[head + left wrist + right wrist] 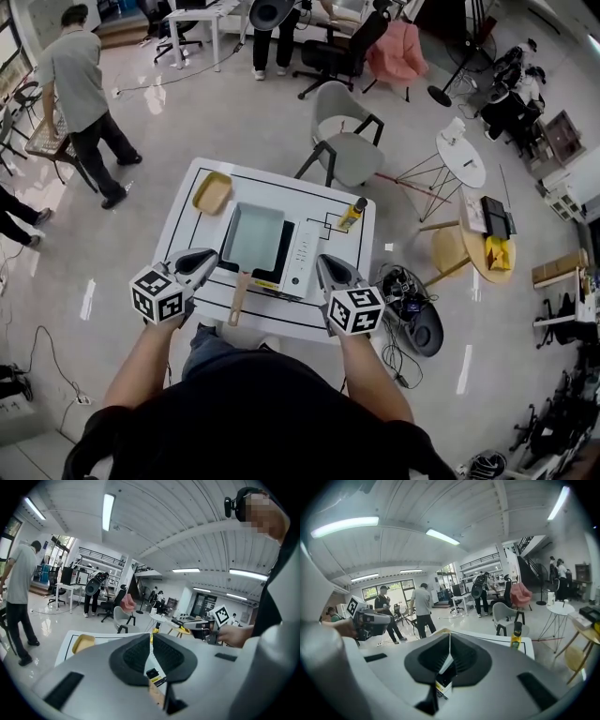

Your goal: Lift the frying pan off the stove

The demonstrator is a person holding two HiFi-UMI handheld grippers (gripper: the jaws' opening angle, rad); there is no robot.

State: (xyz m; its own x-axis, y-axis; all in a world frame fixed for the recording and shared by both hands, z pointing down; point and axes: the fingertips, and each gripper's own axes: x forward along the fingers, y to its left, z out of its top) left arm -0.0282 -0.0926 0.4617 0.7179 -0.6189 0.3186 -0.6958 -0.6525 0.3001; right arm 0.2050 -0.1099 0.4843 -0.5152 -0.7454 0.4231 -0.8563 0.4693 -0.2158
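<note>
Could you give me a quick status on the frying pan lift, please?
Both shut, empty: left gripper, right gripper, flanking the stove. On it the frying pan, untouched, handle pointing back between them. Nothing over the handle.

The head view looks steeply down from high above the stove (302, 253), taking in the whole surface (187, 202). Both gripper views sit low on the person's side of the stove, close behind their own jaws, facing almost level across it into the room. The head view shares the yellow bottle (515, 639) beyond the stove with the right gripper view.
</note>
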